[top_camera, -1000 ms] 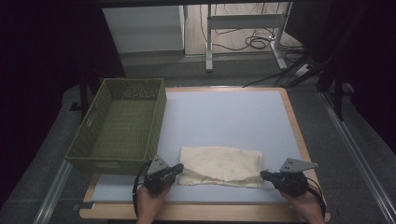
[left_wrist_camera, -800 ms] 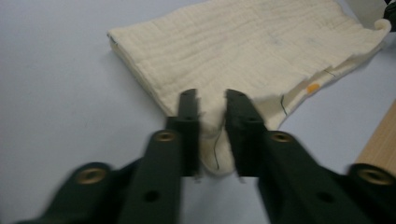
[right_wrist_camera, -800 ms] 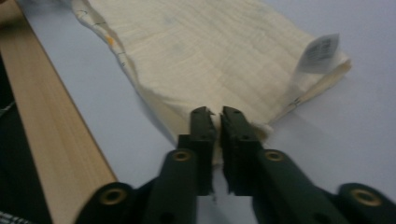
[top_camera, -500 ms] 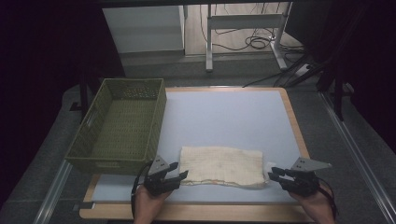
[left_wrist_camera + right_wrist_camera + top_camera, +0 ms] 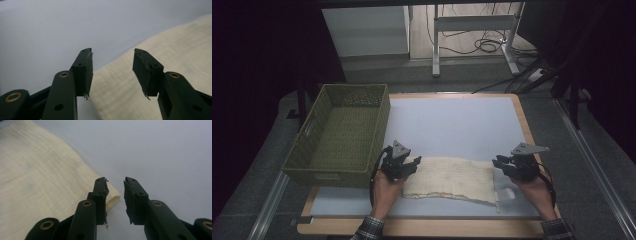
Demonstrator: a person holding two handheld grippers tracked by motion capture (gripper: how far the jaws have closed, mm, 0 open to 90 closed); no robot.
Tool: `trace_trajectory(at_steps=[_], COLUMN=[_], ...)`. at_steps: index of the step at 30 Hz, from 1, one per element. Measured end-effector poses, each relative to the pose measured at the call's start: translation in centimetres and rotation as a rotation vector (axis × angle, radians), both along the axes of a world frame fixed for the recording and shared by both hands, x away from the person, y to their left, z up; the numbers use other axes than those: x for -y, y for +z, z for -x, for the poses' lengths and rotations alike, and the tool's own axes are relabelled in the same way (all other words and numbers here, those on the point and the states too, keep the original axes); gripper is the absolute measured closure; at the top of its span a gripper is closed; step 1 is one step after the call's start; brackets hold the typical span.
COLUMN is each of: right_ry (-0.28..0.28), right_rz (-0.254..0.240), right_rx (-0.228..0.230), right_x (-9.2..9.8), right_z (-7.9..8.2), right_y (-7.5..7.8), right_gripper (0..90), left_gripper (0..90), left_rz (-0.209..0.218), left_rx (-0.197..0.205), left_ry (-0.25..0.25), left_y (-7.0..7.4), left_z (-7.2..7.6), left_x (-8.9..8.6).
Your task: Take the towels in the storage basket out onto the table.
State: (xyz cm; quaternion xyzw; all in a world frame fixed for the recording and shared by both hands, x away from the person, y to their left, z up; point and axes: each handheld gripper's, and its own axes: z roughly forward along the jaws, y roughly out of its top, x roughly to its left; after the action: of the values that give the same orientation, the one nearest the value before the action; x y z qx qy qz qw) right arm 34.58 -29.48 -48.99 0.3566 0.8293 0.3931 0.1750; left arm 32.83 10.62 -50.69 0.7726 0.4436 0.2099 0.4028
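Note:
A folded cream cloth (image 5: 452, 180) lies flat on the white table top (image 5: 452, 125) near the front edge. My left gripper (image 5: 413, 163) sits at the cloth's left end. Its jaws (image 5: 112, 52) stand apart after opening and then coming in a little, and the cloth (image 5: 175, 45) lies under and beyond them, not pinched. My right gripper (image 5: 498, 163) is at the cloth's right end. Its jaws (image 5: 115, 180) have just been opening, the gap is narrow and empty, and the cloth's corner (image 5: 37, 170) lies to their left.
A green woven basket (image 5: 332, 177) stands on the left part of the table, close to my left gripper. Bare white surface stretches beyond the cloth to the far edge. Desk legs and cables (image 5: 482, 45) lie on the floor behind the table.
Both grippers were shut at the cloth's near corners; now they are open and have moved forward along the cloth's two ends. The cloth stays flat on the table.

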Motion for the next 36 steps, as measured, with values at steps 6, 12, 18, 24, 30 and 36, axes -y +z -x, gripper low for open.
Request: trace_trajectory(at_steps=[6,12,18,24,30,36], right_ry=[-0.008,0.017,0.013,-0.028,-0.064,-0.061], right_rz=[0.025,0.034,0.088,0.109,0.091,0.033], right_rx=[-0.046,-0.079,-0.043,-0.020,-0.054,-0.051], right_x=[-0.9,-1.4,-1.3,-0.3,0.1,0.7], right_z=[-1.5,-1.2,-1.9,-4.8,-7.3,-6.0], right_y=[-2.0,-3.2,-2.1,-0.9,-1.1,-0.8], right_gripper=[65.9,83.2,87.8,87.9,87.6,76.7], left_gripper=[52.5,53.7,82.5,83.0,82.6,66.8], left_rz=[-0.044,-0.035,-0.014,0.051,-0.004,0.037], left_rx=[-0.072,-0.124,-0.142,-0.089,-0.079,-0.095], left_ry=[0.060,0.035,-0.049,-0.084,-0.069,-0.058], left_y=[-1.8,-3.4,-3.0,-1.7,-1.7,-2.5], left_z=[-1.7,-1.9,-1.3,-1.2,-2.0,-2.3], left_x=[-0.3,-0.6,0.0,1.2,1.8,0.3])
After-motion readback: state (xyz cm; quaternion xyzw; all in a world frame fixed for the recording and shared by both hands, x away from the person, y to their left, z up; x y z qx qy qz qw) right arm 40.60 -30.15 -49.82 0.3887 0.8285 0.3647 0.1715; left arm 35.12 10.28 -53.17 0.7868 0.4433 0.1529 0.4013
